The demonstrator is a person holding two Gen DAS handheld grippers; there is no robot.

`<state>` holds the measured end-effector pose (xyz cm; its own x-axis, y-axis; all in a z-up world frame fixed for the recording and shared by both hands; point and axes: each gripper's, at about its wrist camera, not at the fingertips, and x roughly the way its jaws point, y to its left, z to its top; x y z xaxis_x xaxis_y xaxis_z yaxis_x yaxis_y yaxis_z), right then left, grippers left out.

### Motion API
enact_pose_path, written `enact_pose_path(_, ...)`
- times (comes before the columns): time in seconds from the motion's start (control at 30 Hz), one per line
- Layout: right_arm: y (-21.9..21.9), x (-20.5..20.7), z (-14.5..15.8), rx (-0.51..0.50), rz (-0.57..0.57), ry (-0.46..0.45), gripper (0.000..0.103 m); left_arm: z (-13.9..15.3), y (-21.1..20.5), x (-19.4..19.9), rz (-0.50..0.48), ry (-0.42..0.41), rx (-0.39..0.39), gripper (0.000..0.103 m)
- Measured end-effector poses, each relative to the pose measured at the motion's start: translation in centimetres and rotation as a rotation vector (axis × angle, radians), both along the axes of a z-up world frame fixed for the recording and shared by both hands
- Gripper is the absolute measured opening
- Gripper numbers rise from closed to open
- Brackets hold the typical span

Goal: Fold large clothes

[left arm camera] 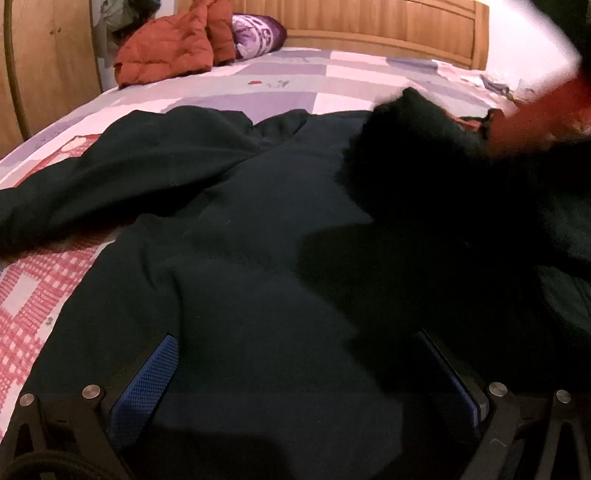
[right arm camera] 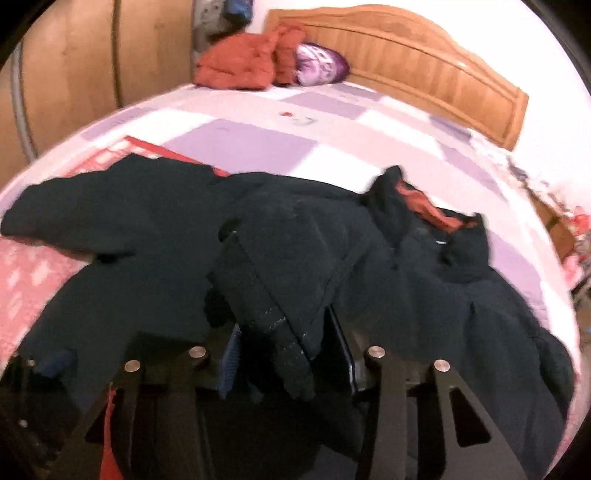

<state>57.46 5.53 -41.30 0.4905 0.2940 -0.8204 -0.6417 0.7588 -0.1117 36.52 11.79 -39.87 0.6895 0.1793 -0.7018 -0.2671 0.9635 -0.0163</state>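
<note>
A large dark hooded jacket (left arm camera: 258, 229) with an orange lining lies spread on the bed; it also shows in the right wrist view (right arm camera: 424, 280). My left gripper (left arm camera: 295, 369) is open, its blue-padded fingers (left arm camera: 147, 380) wide apart just above the jacket's body. My right gripper (right arm camera: 288, 354) is shut on a dark sleeve (right arm camera: 280, 280) of the jacket, which is lifted and drapes between the fingers. In the left wrist view the lifted sleeve (left arm camera: 417, 129) is a blurred dark shape at the upper right.
The bed has a purple and white checked cover (right arm camera: 258, 144) and a red checked blanket (left arm camera: 33, 295) at the left. An orange padded garment (left arm camera: 166, 48) and a purple pillow (left arm camera: 258, 33) lie by the wooden headboard (right arm camera: 424, 62). A wooden wardrobe (left arm camera: 48, 55) stands at left.
</note>
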Motion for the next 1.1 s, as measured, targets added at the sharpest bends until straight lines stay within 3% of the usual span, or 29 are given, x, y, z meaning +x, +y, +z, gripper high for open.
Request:
enact_pose_path(0.03, 0.3, -0.1, -0.9, -0.031, 0.014, 0.034, 0.049, 0.0, 0.0, 0.0, 0.0, 0.0, 0.001, 0.103)
enact_pose_path(0.1, 0.3, -1.2, -1.2, -0.062, 0.041, 0.017, 0.051, 0.0, -0.1, 0.0, 0.0, -0.001, 0.005, 0.103)
enact_pose_path(0.23, -3.2, -3.5, 2.5, 0.096, 0.001, -0.02, 0.058, 0.0, -0.2, 0.0, 0.001, -0.005, 0.013, 0.103)
enact_pose_path(0.3, -5.5, -4.6, 4.1, 0.121, -0.037, -0.082, 0.063, 0.0, -0.2, 0.0, 0.001, -0.004, 0.013, 0.103)
enact_pose_path(0.4, -11.9, -5.0, 5.9, 0.103, -0.228, -0.197, 0.064, 0.0, -0.2, 0.0, 0.001, -0.004, 0.014, 0.103)
enact_pose_path(0.43, -15.5, -4.5, 5.9, 0.083, -0.34, -0.231, 0.064, 0.0, -0.2, 0.0, 0.001, -0.005, 0.014, 0.103)
enact_pose_path(0.47, -17.6, -3.9, 5.8, 0.07, -0.407, -0.234, 0.064, 0.0, -0.2, 0.0, 0.001, -0.005, 0.015, 0.103)
enact_pose_path(0.57, -25.8, -0.8, 3.5, 0.019, -0.62, -0.152, 0.064, 0.1, -0.2, -0.1, 0.003, -0.007, 0.024, 0.103)
enact_pose_path(0.6, -29.0, 0.7, 1.0, 0.004, -0.665, -0.04, 0.064, 0.1, -0.3, -0.1, 0.003, -0.006, 0.027, 0.103)
enact_pose_path(0.63, -30.7, 0.9, -0.4, 0.054, -0.661, 0.036, 0.065, 0.1, -0.3, -0.1, 0.003, -0.006, 0.03, 0.103)
enact_pose_path(0.77, -30.0, -0.3, 1.6, 0.006, -0.642, -0.045, 0.064, 0.1, -0.2, -0.1, 0.004, -0.004, 0.038, 0.103)
enact_pose_path(0.83, -29.3, -2.0, 3.8, 0.087, -0.611, -0.185, 0.064, 0.1, -0.3, -0.1, 0.003, -0.004, 0.043, 0.103)
enact_pose_path(0.9, -29.4, -2.7, 4.4, 0.103, -0.621, -0.282, 0.074, 0.1, -0.4, 0.0, 0.003, -0.003, 0.045, 0.103)
enact_pose_path(0.93, -29.2, -2.0, 3.7, 0.086, -0.639, -0.285, 0.079, 0.1, -0.4, 0.0, 0.003, 0.0, 0.046, 0.103)
enact_pose_path(0.97, -29.2, -1.4, 2.3, 0.067, -0.654, -0.239, 0.091, 0.1, -0.4, 0.0, 0.002, 0.003, 0.045, 0.103)
enact_pose_path(1.0, -29.4, -0.4, -0.7, 0.027, -0.658, -0.123, 0.093, 0.1, -0.4, 0.1, 0.001, 0.007, 0.044, 0.103)
enact_pose_path(1.03, -29.6, -0.4, -2.3, 0.053, -0.649, -0.101, 0.093, 0.1, -0.4, 0.1, 0.0, 0.013, 0.043, 0.103)
enact_pose_path(1.1, -30.1, -1.4, -2.4, 0.095, -0.658, -0.151, 0.094, 0.1, -0.2, 0.4, -0.003, 0.032, 0.028, 0.103)
